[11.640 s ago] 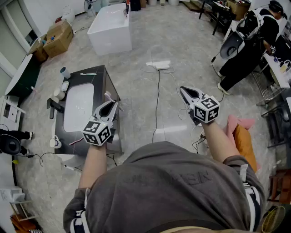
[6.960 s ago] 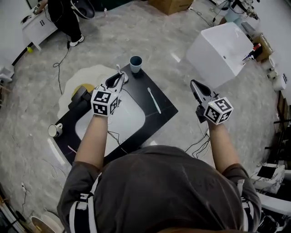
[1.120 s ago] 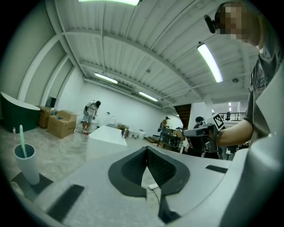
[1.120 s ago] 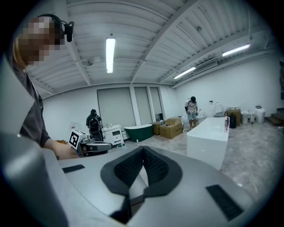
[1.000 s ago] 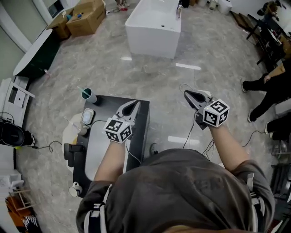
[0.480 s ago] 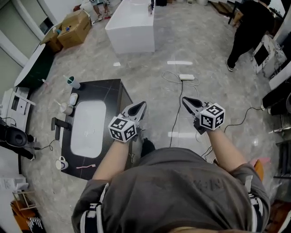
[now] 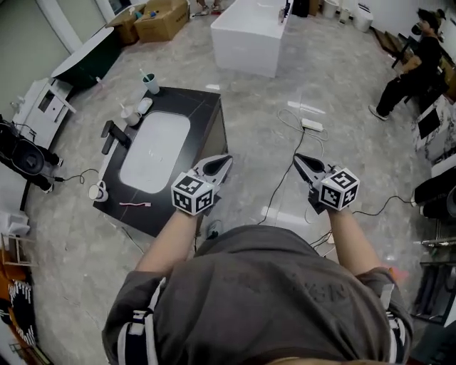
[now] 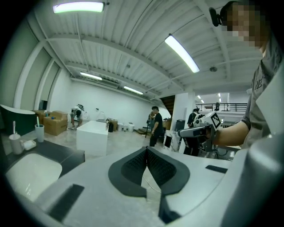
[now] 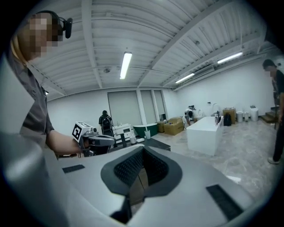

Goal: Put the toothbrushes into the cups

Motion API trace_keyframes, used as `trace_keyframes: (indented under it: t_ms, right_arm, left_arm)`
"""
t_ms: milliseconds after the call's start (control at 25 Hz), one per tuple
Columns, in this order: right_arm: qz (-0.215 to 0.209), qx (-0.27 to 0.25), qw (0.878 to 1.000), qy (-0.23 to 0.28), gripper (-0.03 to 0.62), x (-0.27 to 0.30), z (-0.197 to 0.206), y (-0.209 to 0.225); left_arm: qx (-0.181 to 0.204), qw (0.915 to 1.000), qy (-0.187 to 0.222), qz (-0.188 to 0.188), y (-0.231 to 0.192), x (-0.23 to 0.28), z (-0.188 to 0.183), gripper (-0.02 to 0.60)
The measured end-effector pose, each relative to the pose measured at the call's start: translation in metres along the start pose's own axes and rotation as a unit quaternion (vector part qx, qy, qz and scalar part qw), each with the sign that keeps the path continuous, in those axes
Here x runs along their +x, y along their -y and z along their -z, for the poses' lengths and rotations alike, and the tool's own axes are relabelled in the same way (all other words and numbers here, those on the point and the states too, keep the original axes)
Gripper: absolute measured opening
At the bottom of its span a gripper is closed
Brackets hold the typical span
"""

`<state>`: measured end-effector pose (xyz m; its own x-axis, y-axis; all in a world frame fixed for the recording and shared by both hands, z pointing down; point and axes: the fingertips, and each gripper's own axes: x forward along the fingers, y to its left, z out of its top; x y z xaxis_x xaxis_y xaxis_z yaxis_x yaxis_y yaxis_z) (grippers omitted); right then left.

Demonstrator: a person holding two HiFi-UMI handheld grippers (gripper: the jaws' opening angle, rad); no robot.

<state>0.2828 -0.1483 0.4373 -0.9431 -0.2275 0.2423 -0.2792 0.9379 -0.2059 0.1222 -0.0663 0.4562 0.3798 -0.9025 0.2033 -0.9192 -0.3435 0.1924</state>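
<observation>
A black counter (image 7: 203,107) with a white sink lies at the upper left of the head view. At its far end a teal cup (image 7: 151,84) and a white cup (image 7: 132,117) each hold a toothbrush. A pink toothbrush (image 7: 134,204) lies flat on the near end, beside a white mug (image 7: 97,191). My left gripper (image 7: 229,158) hovers off the counter's right edge, shut and empty. My right gripper (image 7: 296,156) is further right over the floor, also shut with nothing in it. The left gripper view shows both cups (image 8: 39,132) far left.
A black faucet (image 7: 110,135) stands by the sink. A white bathtub (image 7: 253,32) and cardboard boxes (image 7: 160,16) sit beyond the counter. A power strip with cables (image 7: 311,125) lies on the floor. A person (image 7: 410,68) stands at the far right.
The whole view has swung, and the counter now lies at a different angle at the upper left. Both grippers travelled sideways together, still shut and empty. The toothbrushes and cups have not moved on the counter.
</observation>
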Motion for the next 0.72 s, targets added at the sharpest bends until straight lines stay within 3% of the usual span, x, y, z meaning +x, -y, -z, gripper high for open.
trace_keyframes:
  t_ms: [360,560,720]
  right_arm:
    - [-0.073,-0.038,0.997,-0.010,-0.008,0.101,-0.018,-0.090]
    - [-0.116,-0.050,0.991,-0.033,-0.008,0.183,-0.020,-0.144]
    - [-0.157,-0.061,0.984,-0.061,-0.008,0.244,-0.011,-0.188]
  left_arm:
    - [0.028,0.9976,-0.003,-0.063,-0.074,-0.123,0.023,0.006]
    - [0.080,0.9916,-0.048,-0.090,-0.135,-0.195,0.045,0.006]
    - [0.105,0.9830,-0.110,-0.103,-0.181,-0.253,0.080,0.006]
